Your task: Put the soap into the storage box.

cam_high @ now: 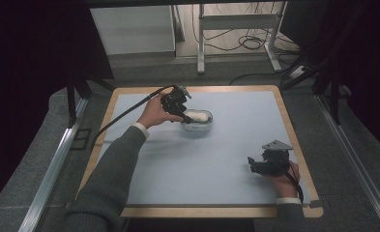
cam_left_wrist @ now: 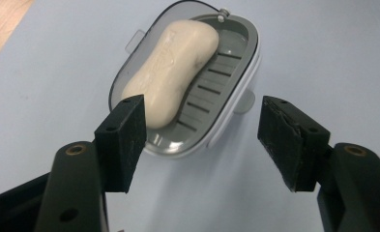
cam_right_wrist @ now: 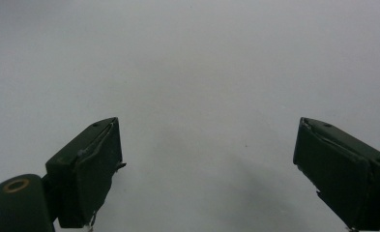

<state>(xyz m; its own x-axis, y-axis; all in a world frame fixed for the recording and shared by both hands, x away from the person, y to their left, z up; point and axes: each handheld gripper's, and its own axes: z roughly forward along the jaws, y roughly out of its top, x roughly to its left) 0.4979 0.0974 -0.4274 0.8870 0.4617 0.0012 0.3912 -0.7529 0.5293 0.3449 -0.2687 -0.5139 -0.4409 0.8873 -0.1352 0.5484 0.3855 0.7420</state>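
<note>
A soap dish (cam_high: 197,123) w/ a pale bar of soap (cam_high: 197,116) in it stands on the blue mat (cam_high: 226,159) of the bench (cam_high: 294,140), in the far half, a bit left of the middle. The left tongs (cam_high: 185,117) are at the dish's left rim, held by the left hand (cam_high: 154,113) w/ a grey sleeve (cam_high: 108,179) coming from the near-left corner. In the left gripper view the left tongs (cam_left_wrist: 199,128) are released, jaws wide apart, and the near end of the soap dish (cam_left_wrist: 226,92) lies between them; the left jaw overlaps the near end of the bar of soap (cam_left_wrist: 170,72), but I cannot tell if it touches. The soap lies along one side of the dish, on a grey ribbed insert (cam_left_wrist: 204,94); a clear lid (cam_left_wrist: 129,63) seems to stand open behind the soap. The right tongs (cam_high: 252,165) are well apart from the dish, to the near right of it, low over the mat in the right hand (cam_high: 283,179). In the right gripper view the right tongs (cam_right_wrist: 207,164) are also released, jaws wide apart, w/ plain mat (cam_right_wrist: 202,72) between them. Beyond the bench, a white frame (cam_high: 236,29) and cables (cam_high: 250,43) are on the floor.
</note>
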